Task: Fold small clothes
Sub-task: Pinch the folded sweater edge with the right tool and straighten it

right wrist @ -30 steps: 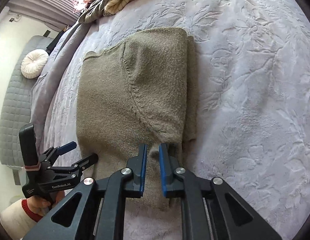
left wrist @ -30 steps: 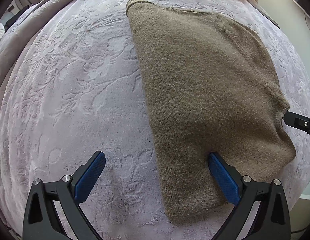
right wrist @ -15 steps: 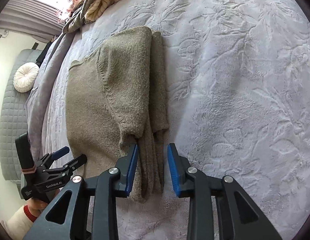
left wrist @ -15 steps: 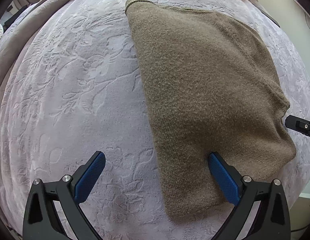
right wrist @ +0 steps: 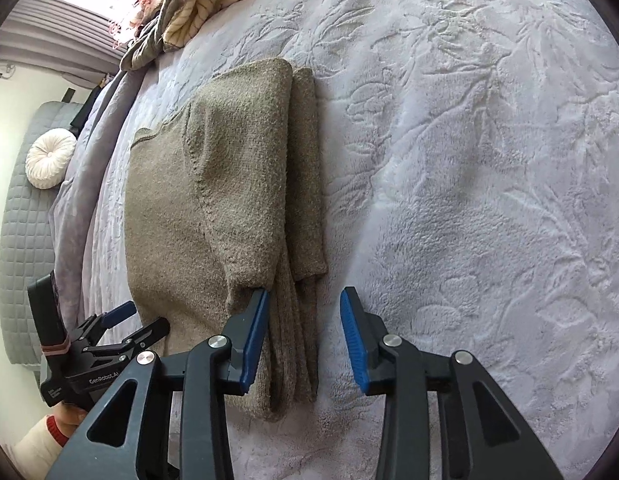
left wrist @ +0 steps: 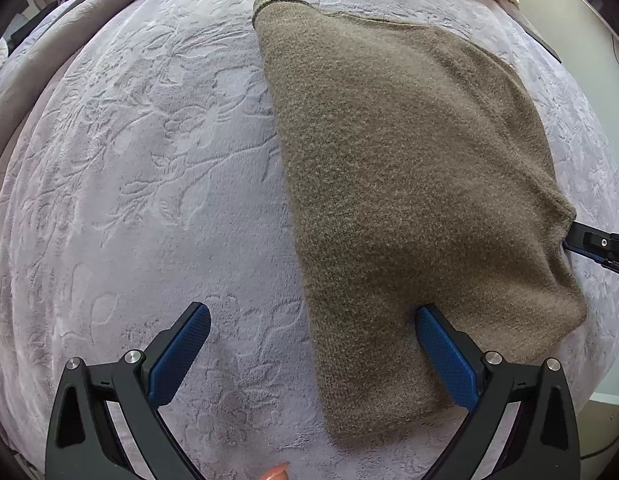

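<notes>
Left gripper (left wrist: 311,320) hovering open over sweater (left wrist: 409,184)
Its right pad is touching the knit lying on the embossed blanket (left wrist: 149,180)

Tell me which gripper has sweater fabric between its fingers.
The right gripper: its opening fingers straddle the folded sleeve of the brown sweater. The left gripper gapes wide over the sweater's edge and bare blanket.

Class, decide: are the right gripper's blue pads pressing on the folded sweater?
Apart. The right wrist view shows the right gripper opening, the sweater sleeve lying loose between its pads, a gap on the right.
</notes>
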Demonstrator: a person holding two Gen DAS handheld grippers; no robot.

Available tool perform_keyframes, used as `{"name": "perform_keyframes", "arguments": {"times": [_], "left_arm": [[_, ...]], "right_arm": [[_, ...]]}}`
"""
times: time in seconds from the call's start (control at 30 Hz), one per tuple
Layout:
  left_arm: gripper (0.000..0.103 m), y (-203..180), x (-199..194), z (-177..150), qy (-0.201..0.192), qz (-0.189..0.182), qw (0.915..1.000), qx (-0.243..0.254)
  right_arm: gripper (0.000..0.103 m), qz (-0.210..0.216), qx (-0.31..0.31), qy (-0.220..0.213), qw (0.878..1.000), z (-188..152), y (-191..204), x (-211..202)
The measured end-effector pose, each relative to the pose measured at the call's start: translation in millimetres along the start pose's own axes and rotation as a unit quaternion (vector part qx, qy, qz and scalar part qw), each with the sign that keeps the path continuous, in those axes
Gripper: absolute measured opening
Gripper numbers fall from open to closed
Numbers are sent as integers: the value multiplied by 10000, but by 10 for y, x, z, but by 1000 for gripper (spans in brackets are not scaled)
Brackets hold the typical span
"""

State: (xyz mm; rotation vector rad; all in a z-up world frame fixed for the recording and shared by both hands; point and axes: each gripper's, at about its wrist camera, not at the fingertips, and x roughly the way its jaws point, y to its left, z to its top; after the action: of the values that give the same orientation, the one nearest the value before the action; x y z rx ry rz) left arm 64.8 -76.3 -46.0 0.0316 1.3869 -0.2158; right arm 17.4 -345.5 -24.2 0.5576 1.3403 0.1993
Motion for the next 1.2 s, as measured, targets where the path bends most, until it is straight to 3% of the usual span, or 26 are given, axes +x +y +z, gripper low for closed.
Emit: {"name": "perform_keyframes", "arguments": {"times": [0.1, 0.37, 0.6, 0.83, 0.87, 0.9, 0.93, 1.07, 1.13, 1.2], "left_arm": [[103, 65, -26, 25, -30, -154, 9996, -242], [103, 144, -115, 244, -97, -107, 9996, -250], [103, 290, -221, 368, -245, -70, 9991, -328], [103, 162, -244, 472, -372, -69, 9988, -297], [103, 142, -264, 496, -407, -82, 9987, -289], [103, 84, -268, 535, -433, -82, 9987, -270], [103, 61, -291, 555, -474, -77, 9986, -233], [103, -69, -237, 641, -517, 48, 9987, 1], [103, -129, -197, 647, -462, 79, 9989, 67], [103, -162, -202, 658, -514, 6, 9986, 100]], "right_arm": [[49, 110, 9, -45, 9999, 76, -5, 22], [51, 644, 96, -223, 9976, 299, -14, 39], [52, 713, -3, -105, 9974, 225, -113, -55], [52, 1533, 517, -378, 9861, 545, -213, 62], [51, 1612, 574, -301, 9848, 607, -202, 151], [26, 1673, 605, -155, 9839, 651, -169, 246], [8, 1578, 562, -65, 9858, 680, -123, 294], [8, 998, 377, -293, 9939, 736, -76, 238], [9, 1180, 874, -90, 9891, 710, -274, 334], [15, 1346, 904, -91, 9867, 629, -311, 269]]}}
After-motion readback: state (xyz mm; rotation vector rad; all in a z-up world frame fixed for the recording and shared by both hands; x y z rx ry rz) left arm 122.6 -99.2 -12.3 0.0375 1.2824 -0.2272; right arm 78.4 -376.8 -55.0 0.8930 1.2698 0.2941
